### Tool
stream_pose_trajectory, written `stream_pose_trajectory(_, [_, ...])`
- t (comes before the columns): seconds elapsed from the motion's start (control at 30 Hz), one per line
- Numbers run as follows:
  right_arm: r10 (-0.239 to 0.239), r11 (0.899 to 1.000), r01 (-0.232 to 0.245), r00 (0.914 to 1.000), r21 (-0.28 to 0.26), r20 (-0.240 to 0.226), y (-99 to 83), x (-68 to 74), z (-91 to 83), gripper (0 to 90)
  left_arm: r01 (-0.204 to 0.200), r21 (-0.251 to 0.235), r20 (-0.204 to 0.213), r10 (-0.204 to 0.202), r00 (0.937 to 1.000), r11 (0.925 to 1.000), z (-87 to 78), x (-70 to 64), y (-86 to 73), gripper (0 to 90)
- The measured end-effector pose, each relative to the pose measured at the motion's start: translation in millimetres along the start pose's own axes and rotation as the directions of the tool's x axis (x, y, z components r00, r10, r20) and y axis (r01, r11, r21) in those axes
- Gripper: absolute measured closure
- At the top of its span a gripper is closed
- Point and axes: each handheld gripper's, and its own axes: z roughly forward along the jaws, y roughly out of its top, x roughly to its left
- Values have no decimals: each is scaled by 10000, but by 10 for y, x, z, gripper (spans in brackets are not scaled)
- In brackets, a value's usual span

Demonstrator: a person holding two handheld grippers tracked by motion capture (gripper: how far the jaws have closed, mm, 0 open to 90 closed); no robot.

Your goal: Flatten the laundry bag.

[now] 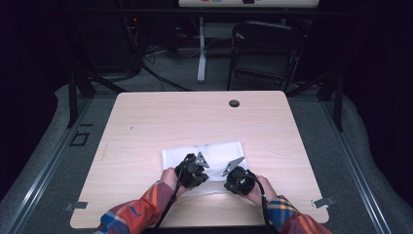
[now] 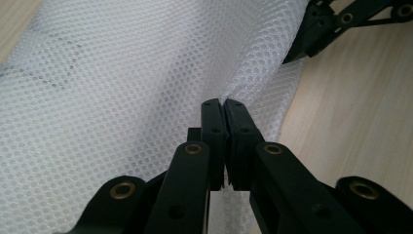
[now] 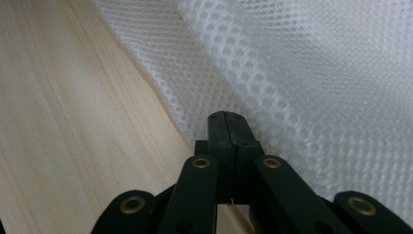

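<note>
— Mesh cloth (image 1: 204,151), white and full of small holes: where does it lie?

— Flat on the pale wooden surface (image 1: 146,126), towards the person's side, with its near edge caught up at both grippers. Beyond the fingertips it spreads away towards the far side.

— What about the left gripper (image 1: 194,171)?

— Its fingers (image 2: 214,126) are pressed together, and a fold of the cloth (image 2: 122,97) is pinched between the tips. The mesh rises in a ridge straight ahead of them and slopes off to their left. Bare wood (image 2: 360,112) shows to their right, and the other gripper's black linkage sits at the cloth's far edge up there.

— And the right gripper (image 1: 237,179)?

— Clenched as well. In its own view the fingers (image 3: 226,131) meet with no gap, right at the cloth's (image 3: 316,73) edge, and the mesh lifts and wrinkles just ahead of them and to their right. To their left lies plain wood (image 3: 63,112).

— How do the two stand to each other?

— Near, side by side at the cloth's near edge, both hands in plaid sleeves (image 1: 141,209).
</note>
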Motion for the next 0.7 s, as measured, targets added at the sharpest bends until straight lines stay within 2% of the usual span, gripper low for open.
stream_pose_trajectory(0.33, [-92, 9997, 90, 9999, 234, 63, 11, 11, -8, 900, 47, -137, -240, -51, 9997, 9999, -116, 133, 58, 877])
stream_pose_trajectory(0.43, [-215, 9990, 215, 9998, 404, -14, 9, 11, -23, 900, 158, -234, -249, -164, 9996, 9996, -152, 177, 73, 877])
stream_pose_trajectory(0.7, [-160, 9986, 169, 9997, 492, -179, -21, 41, -43, 900, 501, -376, -393, -516, 9979, 9980, -205, 307, 90, 878])
